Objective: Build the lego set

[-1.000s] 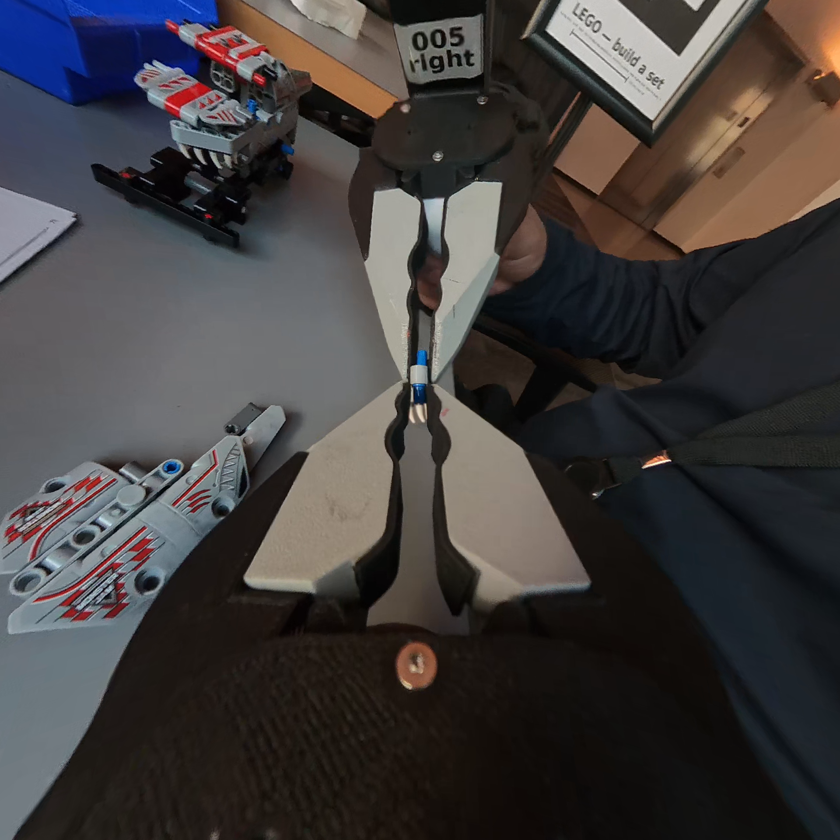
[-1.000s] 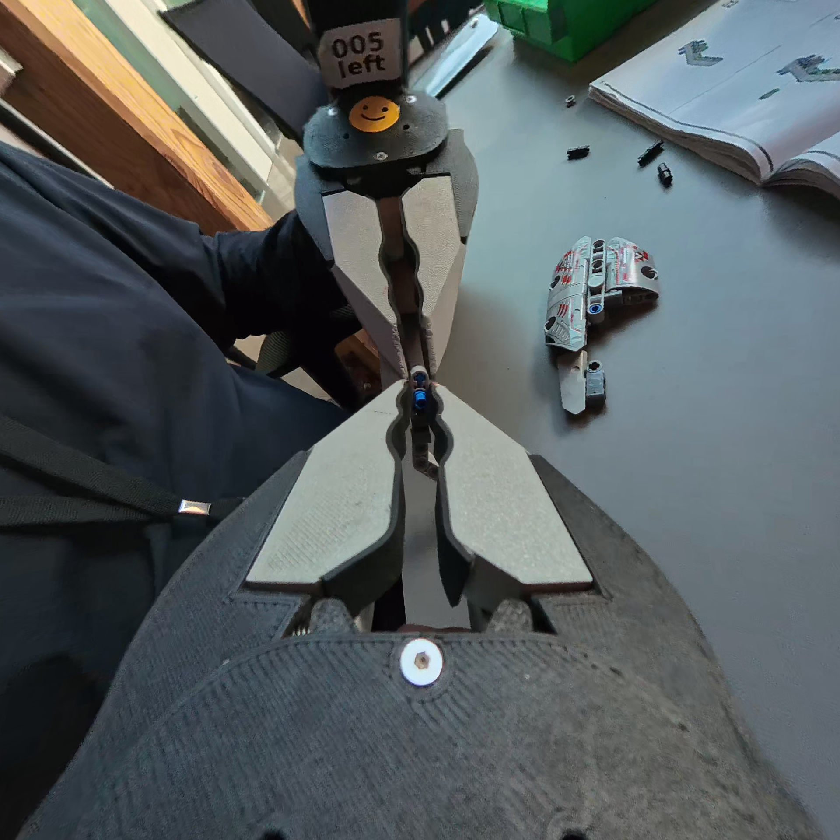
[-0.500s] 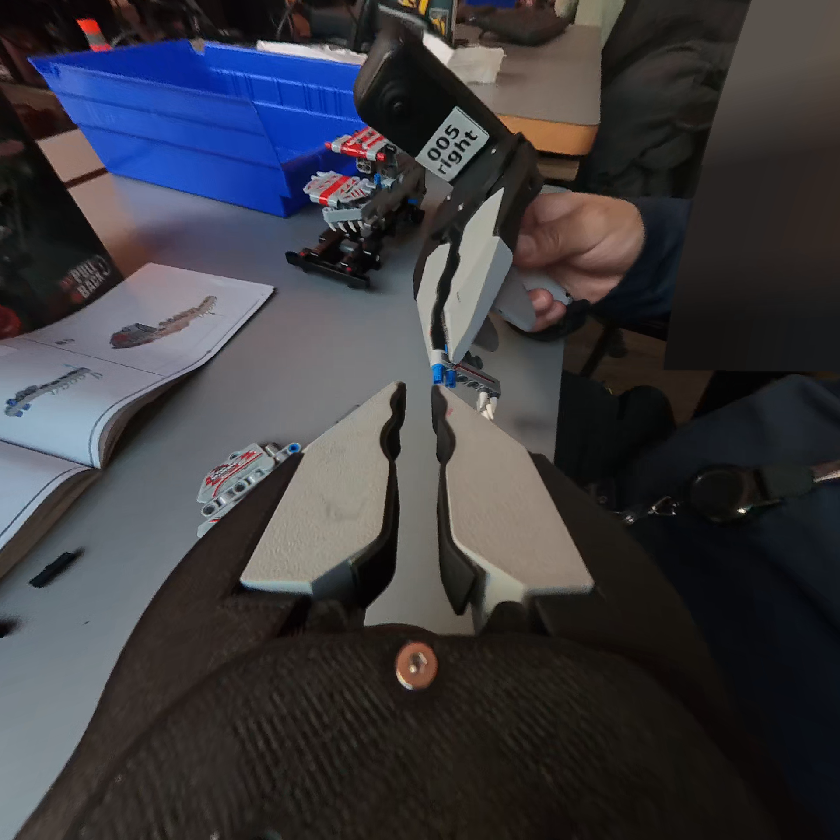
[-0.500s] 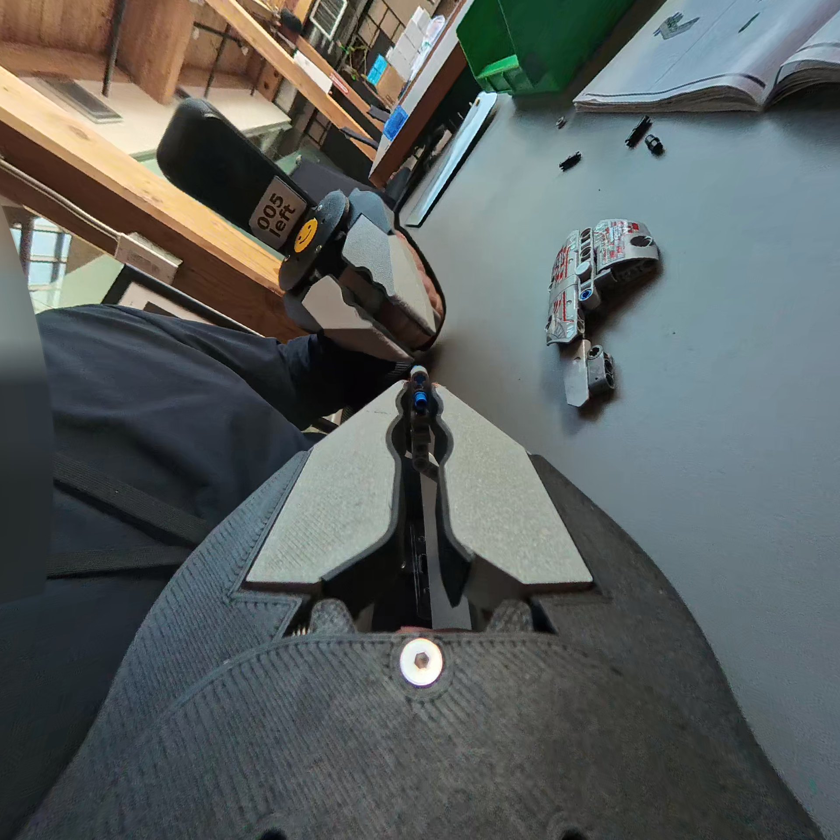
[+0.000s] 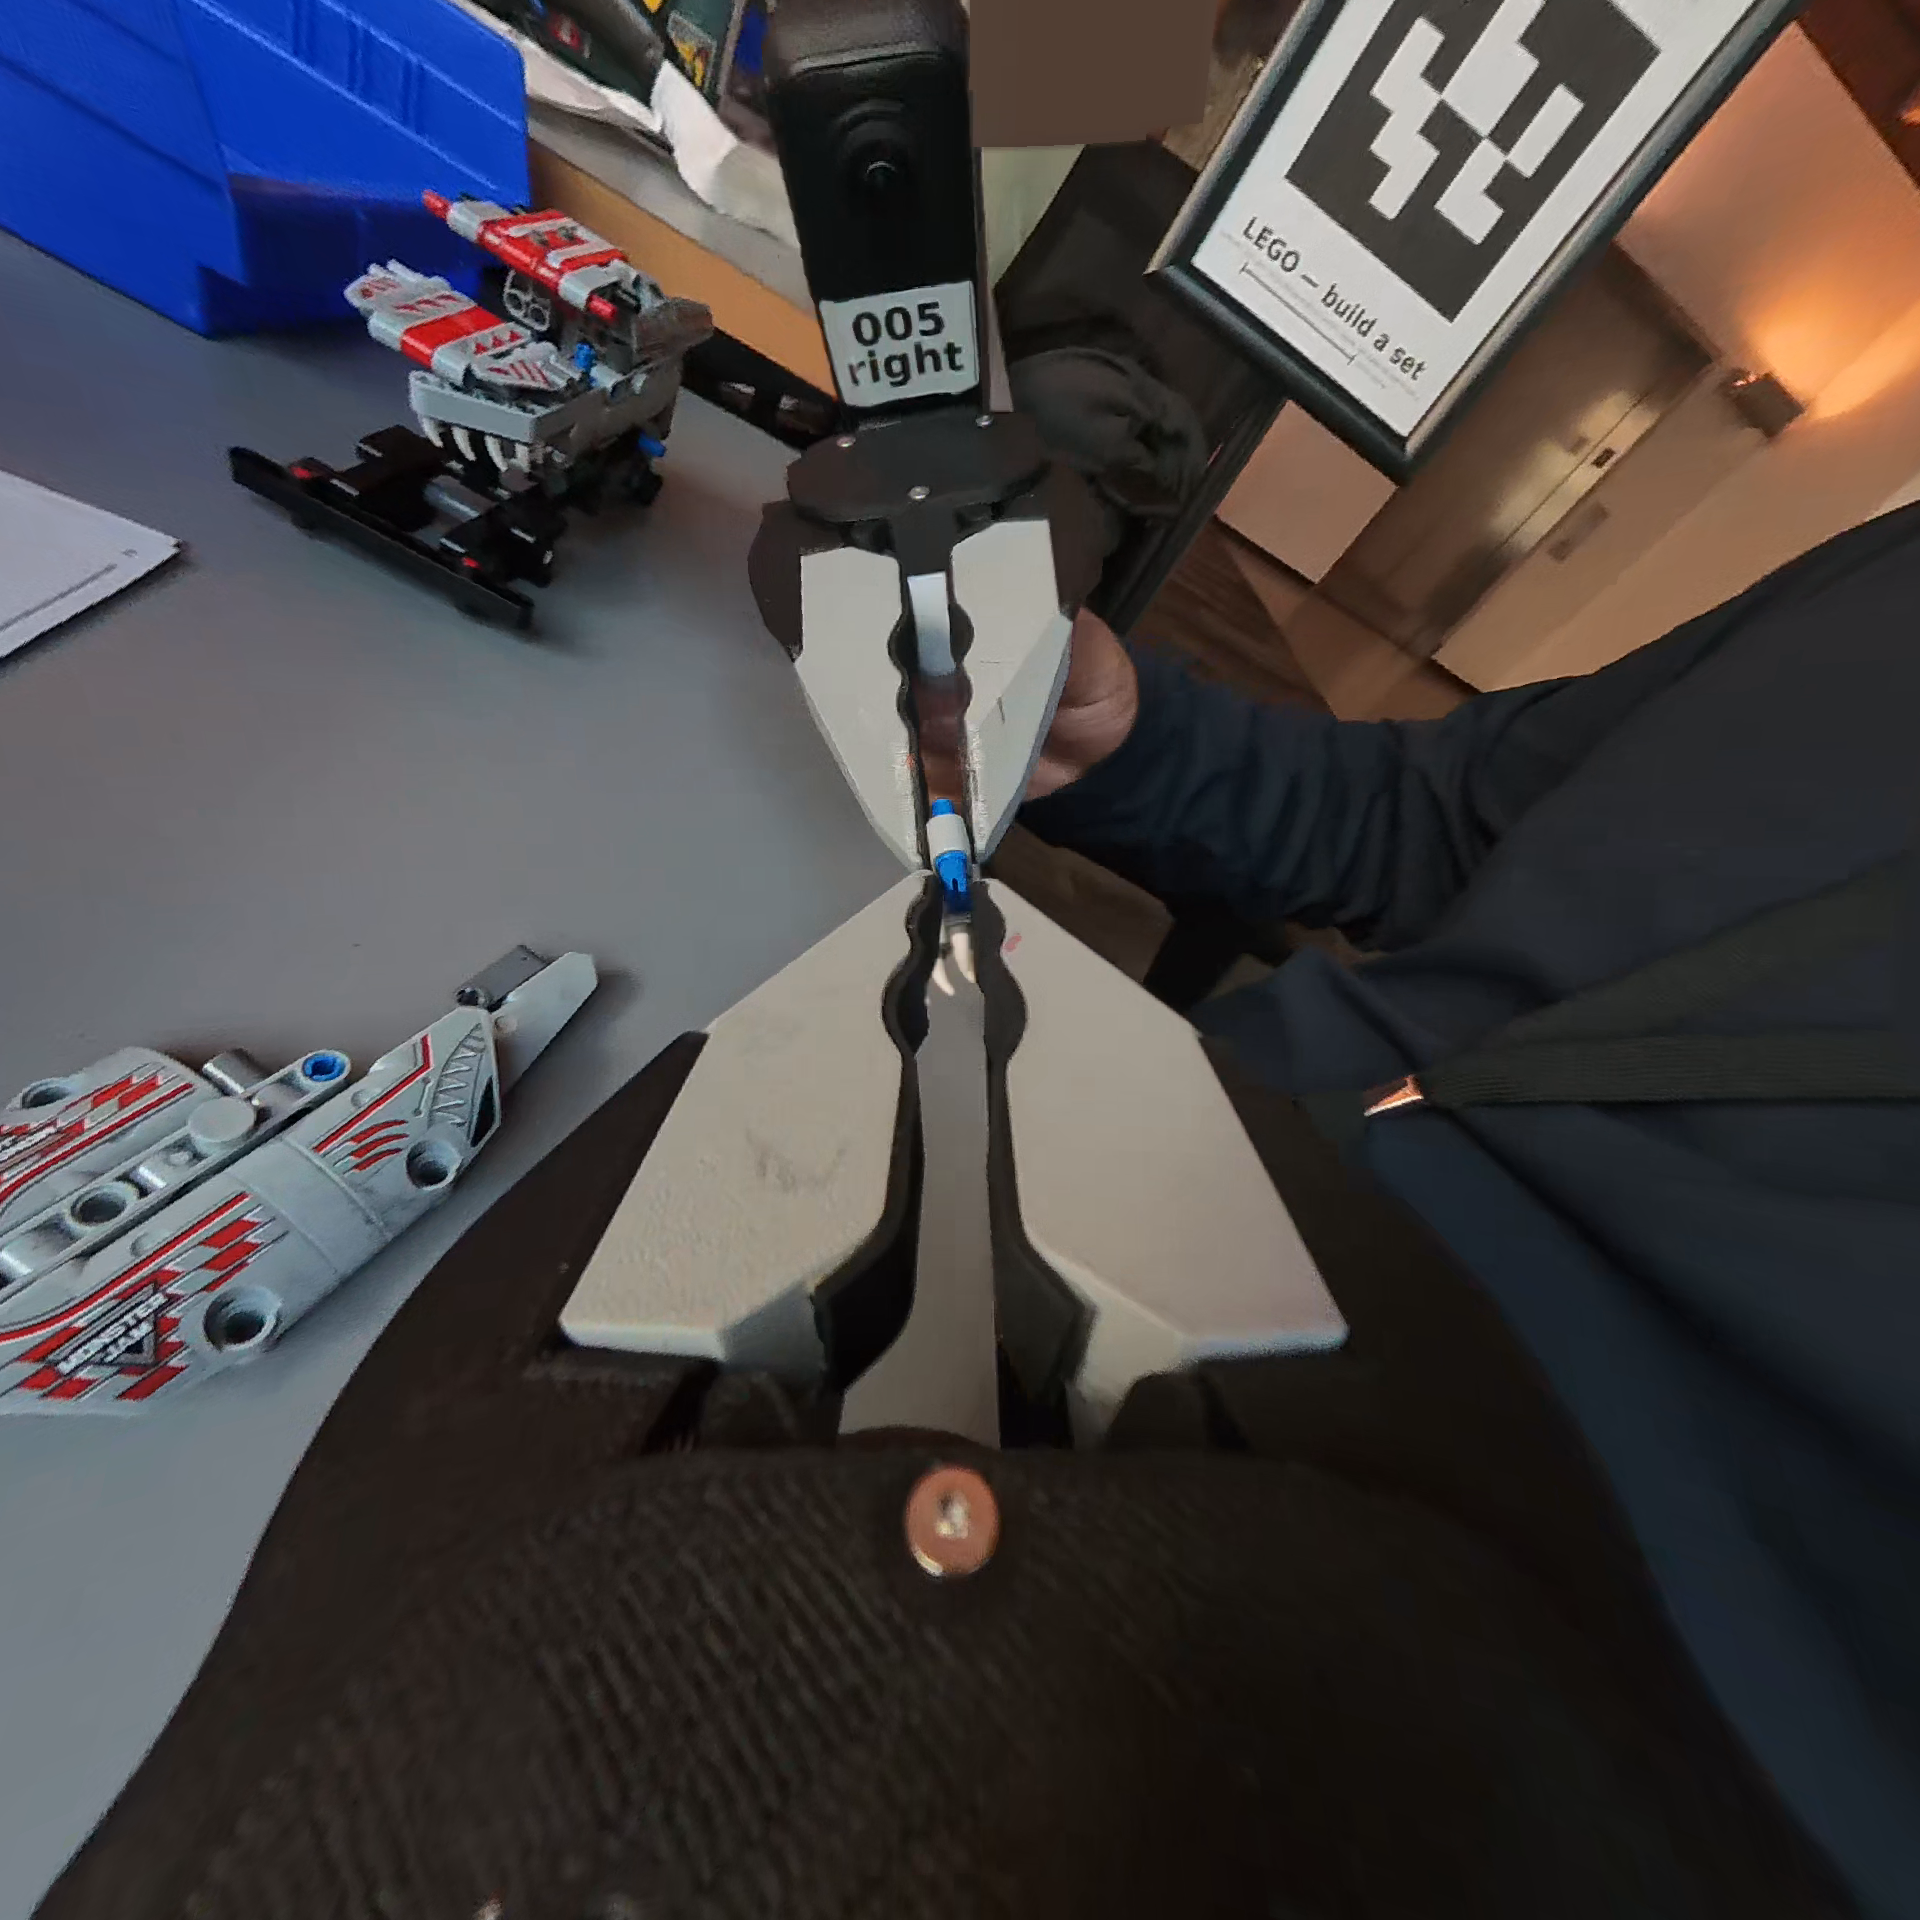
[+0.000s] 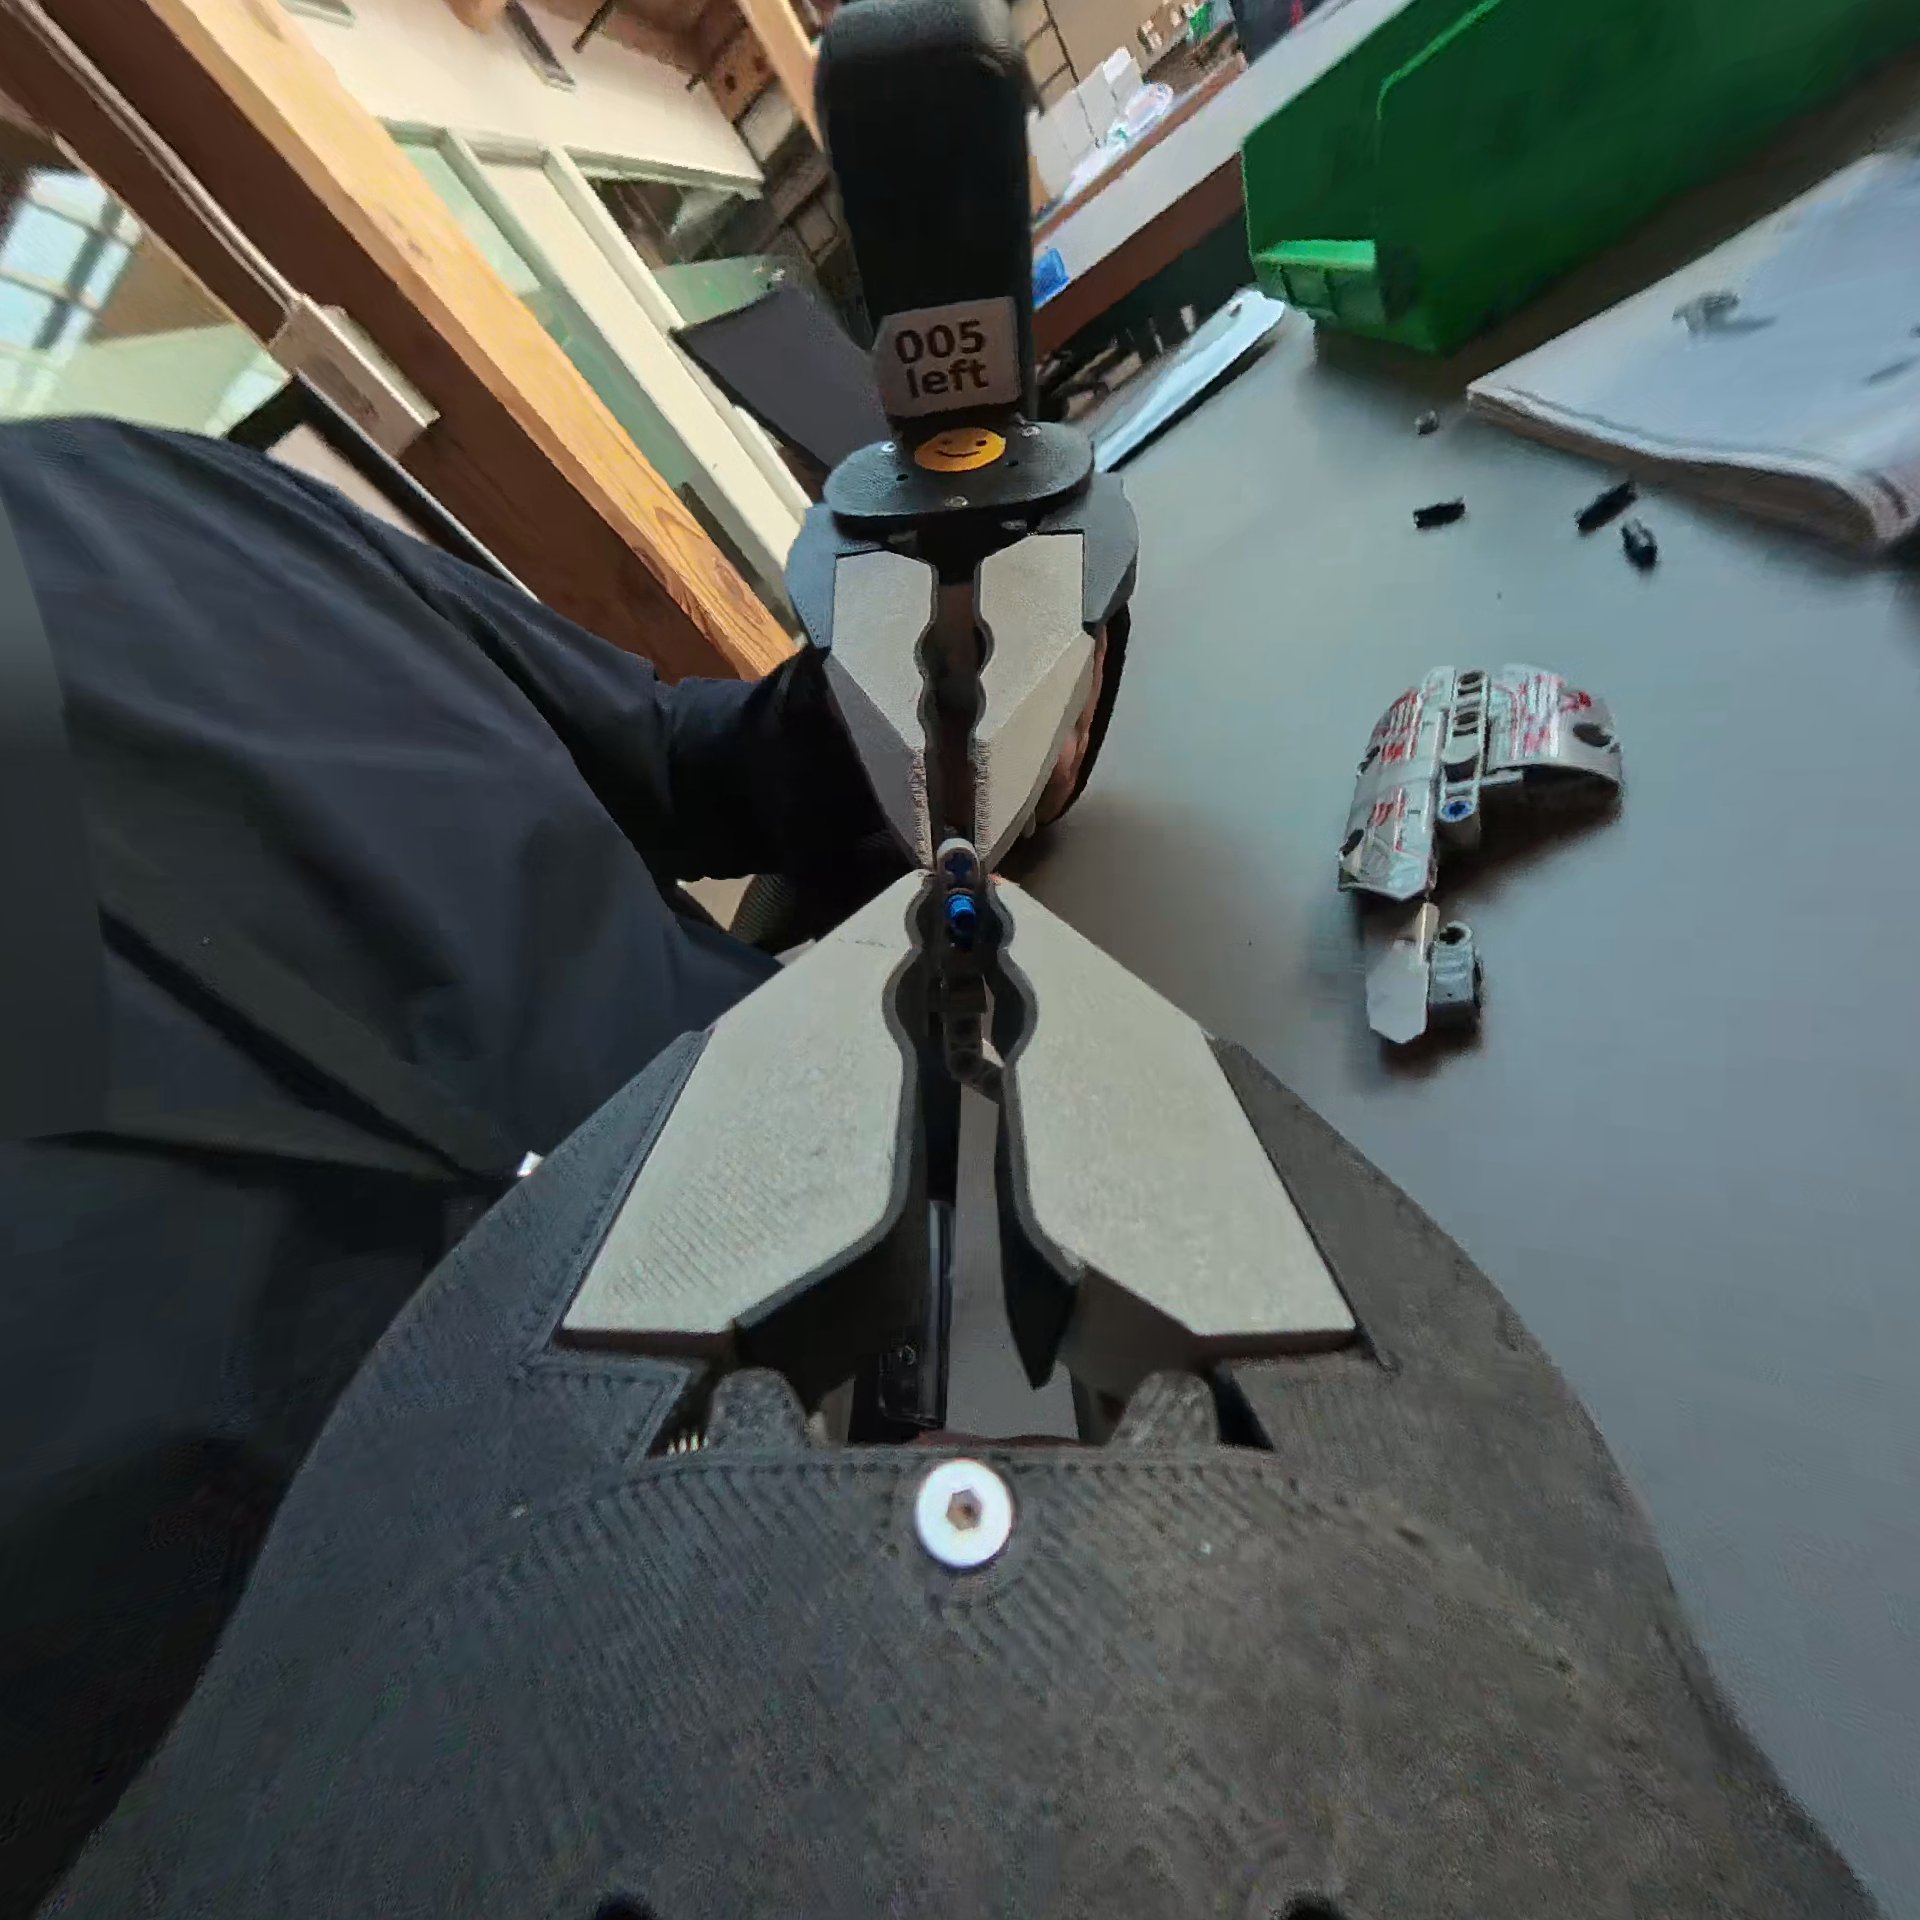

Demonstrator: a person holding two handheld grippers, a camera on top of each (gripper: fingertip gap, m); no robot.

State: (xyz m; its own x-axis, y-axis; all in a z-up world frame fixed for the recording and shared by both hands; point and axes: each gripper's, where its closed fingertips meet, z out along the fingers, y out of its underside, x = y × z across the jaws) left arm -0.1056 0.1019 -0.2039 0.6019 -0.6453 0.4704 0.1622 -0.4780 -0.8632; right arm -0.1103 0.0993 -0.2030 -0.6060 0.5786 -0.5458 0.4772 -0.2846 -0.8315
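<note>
My left gripper [image 5: 951, 896] and my right gripper [image 5: 948, 847] meet tip to tip above the table's near edge. Between them is a small lego piece [image 5: 948, 871]: a light grey bush with blue pins, with white teeth [image 5: 951, 966] showing between the left fingers. In the right wrist view my right gripper [image 6: 956, 888] is shut on the piece's dark grey beam with a blue pin [image 6: 958, 914]. The left gripper [image 6: 956, 844] faces it and closes on the grey bush end. Both sets of jaws stand nearly together on the piece.
A grey and red panel assembly [image 5: 208, 1195] lies on the grey table [image 5: 520, 779] and shows in the right wrist view [image 6: 1475, 769]. A partly built model [image 5: 499, 395], blue bin [image 5: 260, 156], green bin [image 6: 1558, 156], booklet [image 6: 1714, 416], loose black pins [image 6: 1439, 511] and framed sign [image 5: 1455, 187] surround it. Only a small space, under 4 cm, lies between the two pairs of fingers. The partly built model [image 5: 499, 395] is about equally far from each gripper, around 20 cm.
Half a second ago the grippers were apart, the left one open and the right one holding the piece. Now they are tip to tip again and the left has closed on the piece.
</note>
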